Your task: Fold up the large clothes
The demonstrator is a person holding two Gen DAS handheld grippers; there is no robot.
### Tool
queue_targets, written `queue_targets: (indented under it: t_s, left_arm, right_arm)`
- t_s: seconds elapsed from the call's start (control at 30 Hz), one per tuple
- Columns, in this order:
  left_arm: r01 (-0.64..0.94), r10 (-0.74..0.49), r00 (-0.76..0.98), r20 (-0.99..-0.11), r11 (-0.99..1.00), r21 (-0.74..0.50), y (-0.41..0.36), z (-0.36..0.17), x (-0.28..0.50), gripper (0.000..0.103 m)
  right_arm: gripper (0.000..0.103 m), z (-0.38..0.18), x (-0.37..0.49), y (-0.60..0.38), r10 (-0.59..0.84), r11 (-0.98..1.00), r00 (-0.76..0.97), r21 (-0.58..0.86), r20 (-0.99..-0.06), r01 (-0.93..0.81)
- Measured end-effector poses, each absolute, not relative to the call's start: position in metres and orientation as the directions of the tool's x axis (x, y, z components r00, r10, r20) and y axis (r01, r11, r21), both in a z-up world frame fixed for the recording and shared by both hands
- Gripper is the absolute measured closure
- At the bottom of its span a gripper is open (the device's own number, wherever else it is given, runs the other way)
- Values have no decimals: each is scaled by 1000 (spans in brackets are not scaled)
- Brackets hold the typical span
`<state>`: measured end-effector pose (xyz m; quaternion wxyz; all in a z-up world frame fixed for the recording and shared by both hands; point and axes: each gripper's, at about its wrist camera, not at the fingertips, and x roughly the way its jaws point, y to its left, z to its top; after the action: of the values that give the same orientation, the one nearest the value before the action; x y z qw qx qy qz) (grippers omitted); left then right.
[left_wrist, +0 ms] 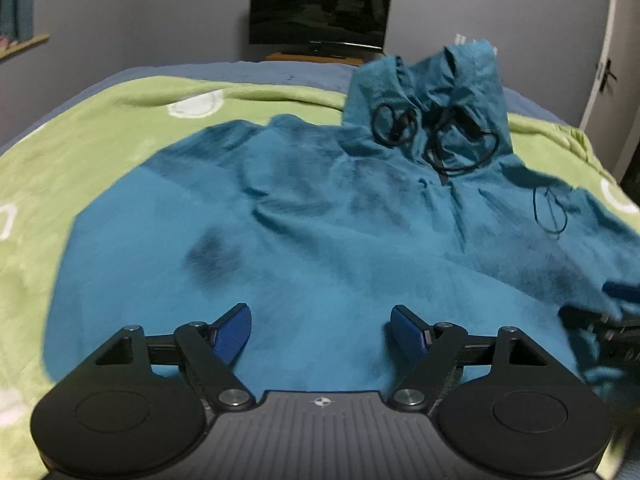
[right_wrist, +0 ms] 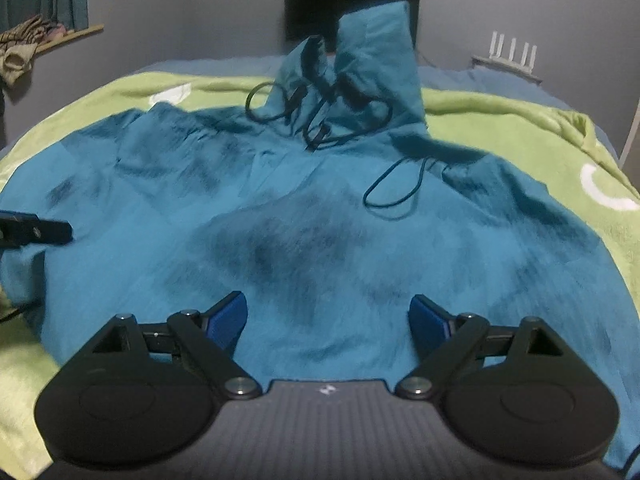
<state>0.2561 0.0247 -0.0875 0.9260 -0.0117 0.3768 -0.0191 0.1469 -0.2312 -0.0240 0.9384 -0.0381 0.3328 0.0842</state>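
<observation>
Hoodie (left_wrist: 304,216) lies flat on the blanket (left_wrist: 80,152), ready for folding; left gripper (left_wrist: 320,330) and right gripper (right_wrist: 326,320) spread wide, empty, probably lining up on the hem.

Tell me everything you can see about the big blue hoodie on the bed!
The hoodie is teal, in soft, slightly wrinkled fabric. It lies spread flat on a green blanket with white shapes, its hood bunched up at the far end. Black drawstrings curl in loops near the neck. Its near hem lies just ahead of both open grippers; neither visibly grips it.
</observation>
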Motion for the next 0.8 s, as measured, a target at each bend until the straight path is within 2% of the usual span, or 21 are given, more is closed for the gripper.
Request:
queue_targets:
  t_s: [0.1, 0.23, 0.47, 0.63, 0.8]
  left_arm:
    - [38, -7, 714, -700, 999, 29, 16, -104, 266, 24]
    - [34, -15, 714, -700, 999, 13, 19, -114, 270, 23]
    - [14, -52, 751, -659, 998, -63, 30, -112, 272, 23]
    - [17, -52, 747, -663, 998, -59, 31, -120, 279, 22]
    - [30, -51, 742, -668, 999, -43, 30, -127, 283, 19]
  right_arm:
    - [15, -17, 152, -236, 139, 986, 803, 2, -579, -169]
    - [15, 5, 175, -246, 177, 984, 850, 60, -497, -170]
    - [15, 50, 295, -268, 163, 986, 870, 113, -465, -124]
    - [15, 85, 390, -268, 135, 988, 893, 123, -429, -90]
    - [15, 92, 458, -276, 120, 951, 889, 310, -442, 25]
